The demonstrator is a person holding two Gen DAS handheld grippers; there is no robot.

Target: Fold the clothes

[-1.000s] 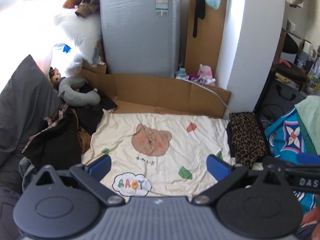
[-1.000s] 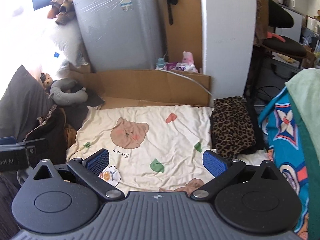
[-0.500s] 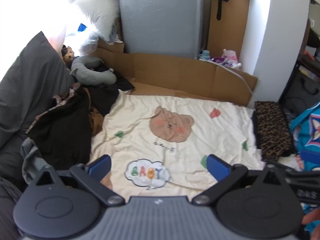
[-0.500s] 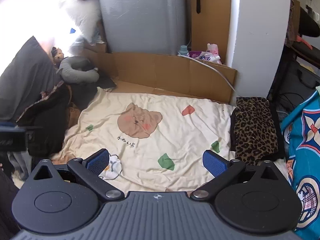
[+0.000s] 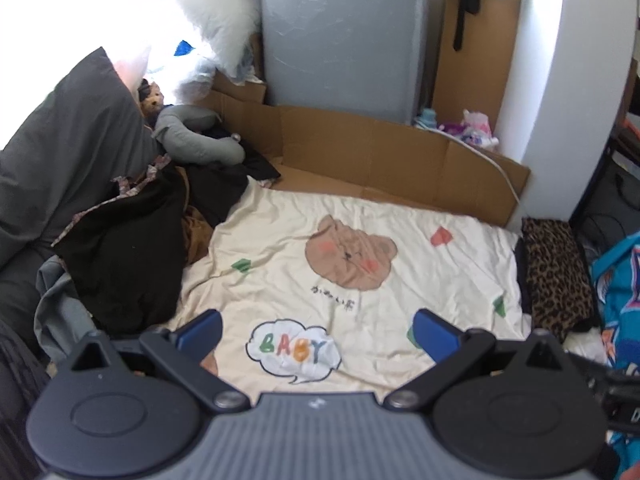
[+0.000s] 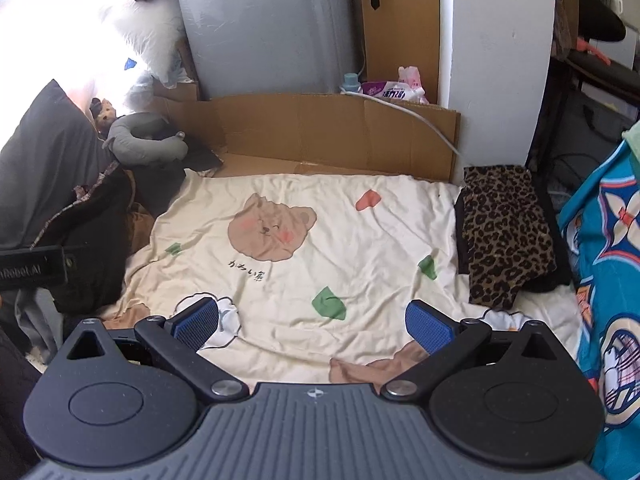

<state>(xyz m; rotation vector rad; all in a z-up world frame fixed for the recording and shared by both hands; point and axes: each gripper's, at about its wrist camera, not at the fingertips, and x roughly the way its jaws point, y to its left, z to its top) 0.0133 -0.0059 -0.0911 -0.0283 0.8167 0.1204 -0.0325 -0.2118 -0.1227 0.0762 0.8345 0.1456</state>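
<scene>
ok so here's where i'm at. both my grippers hang over the cream bear sheet [image 6: 304,248], which i'll use as the landmark. left gripper [image 5: 316,330] has its jaws spread wide with nothing between them, over the "baby" bubble end of the sheet. right gripper [image 6: 312,320] is the same, jaws released and empty, over the near edge by the green patches.

the clothes: a leopard print piece [image 6: 504,236] lies at the right edge of the sheet, looking like a flat, squared-off bundle, so i'd guess it's folded. a dark heap of clothes [image 5: 132,248] is bunched up off the left edge, partly spilling onto the sheet's corner. the middle of the sheet is bare.

honestly this could be the gap between one garment and the next, or just after the last one i meant to fold. can't tell from here.

if the dark heap is what's next, my tips would be:
- pinch one layer only. that pile looks tangled, with a patterned trim running through it, and grabbing two pieces at once is easy.
- take it by an edge or shoulder seam, not the middle.
- dark on dark hides seams, so go slow.
- don't snag the sheet itself. it's wrinkled and would lift easily.
</scene>
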